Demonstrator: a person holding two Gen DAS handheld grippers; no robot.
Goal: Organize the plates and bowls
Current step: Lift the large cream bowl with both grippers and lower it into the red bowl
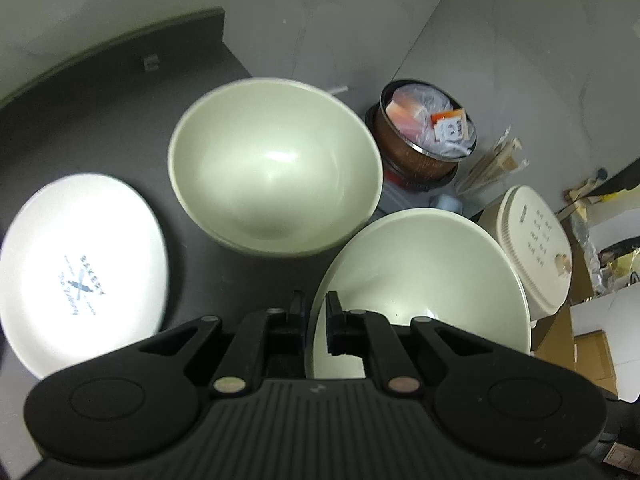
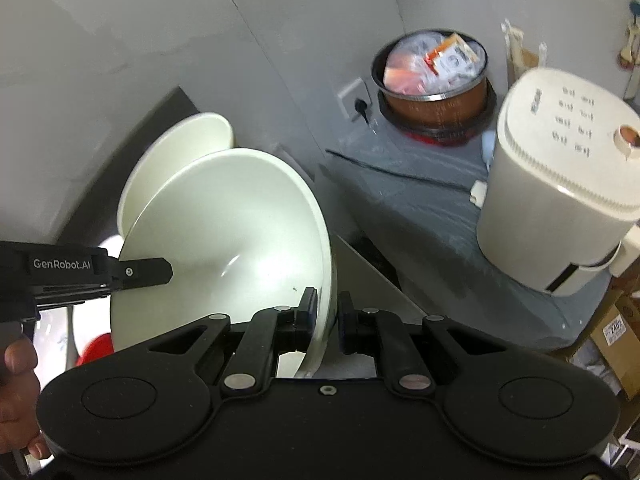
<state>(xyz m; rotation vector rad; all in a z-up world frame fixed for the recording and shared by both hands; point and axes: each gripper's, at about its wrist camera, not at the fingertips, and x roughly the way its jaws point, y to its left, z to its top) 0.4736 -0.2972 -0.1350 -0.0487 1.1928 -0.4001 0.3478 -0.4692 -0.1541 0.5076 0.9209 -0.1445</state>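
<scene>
Both grippers, left [image 1: 316, 320] and right [image 2: 327, 316], pinch opposite rims of one pale glazed ceramic bowl [image 1: 424, 280]; fingers clamped on it.

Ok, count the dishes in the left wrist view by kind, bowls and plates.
Bowls: 2 (resting bowl, held bowl)
Plates: 1 (printed plate)
Total: 3

We count two pale bowls [image 1: 276, 168] [image 1: 424, 280], one white plate [image 1: 80, 264] at nine o'clock, one brown pot [image 1: 424, 136], one white cooker [image 1: 532, 248], two grippers [image 1: 316, 320] [image 2: 326, 316].
</scene>
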